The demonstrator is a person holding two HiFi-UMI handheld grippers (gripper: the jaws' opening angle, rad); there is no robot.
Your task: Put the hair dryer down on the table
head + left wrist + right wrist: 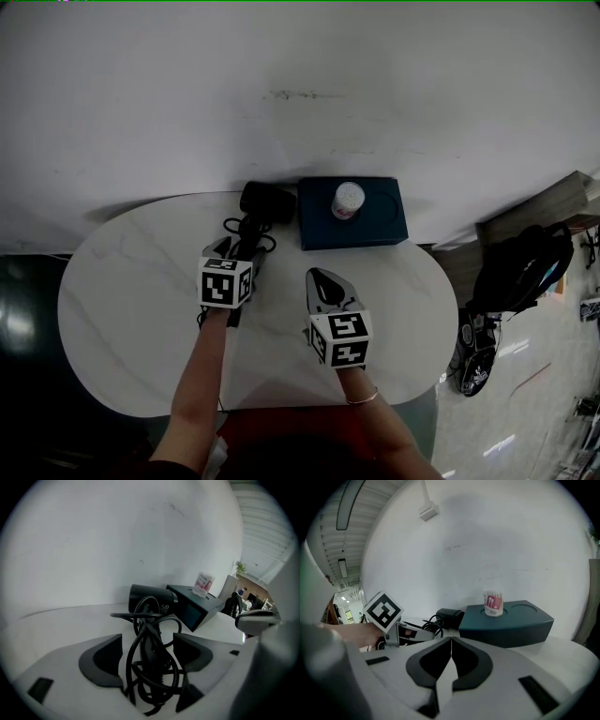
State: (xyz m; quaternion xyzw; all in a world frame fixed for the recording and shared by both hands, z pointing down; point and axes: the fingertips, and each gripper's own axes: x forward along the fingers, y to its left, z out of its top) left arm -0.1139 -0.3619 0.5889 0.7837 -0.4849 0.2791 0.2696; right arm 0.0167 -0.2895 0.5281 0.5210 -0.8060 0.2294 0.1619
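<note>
The black hair dryer [266, 202] lies on the white marble table [131, 291] near the far edge, its handle and tangled cord [246, 234] pointing toward me. My left gripper [239, 249] stands open around the handle. In the left gripper view the dryer [152, 599] and its cord [150, 667] sit between the two pads with a gap on each side of them. My right gripper [317, 276] rests to the right of it, over the table's middle. Its jaws [451, 648] are shut with nothing between them.
A dark teal box [370, 227] stands just right of the dryer against the wall, with a cup of cotton swabs [348, 200] on it. A black backpack [520, 267] leans on the floor beyond the table's right end.
</note>
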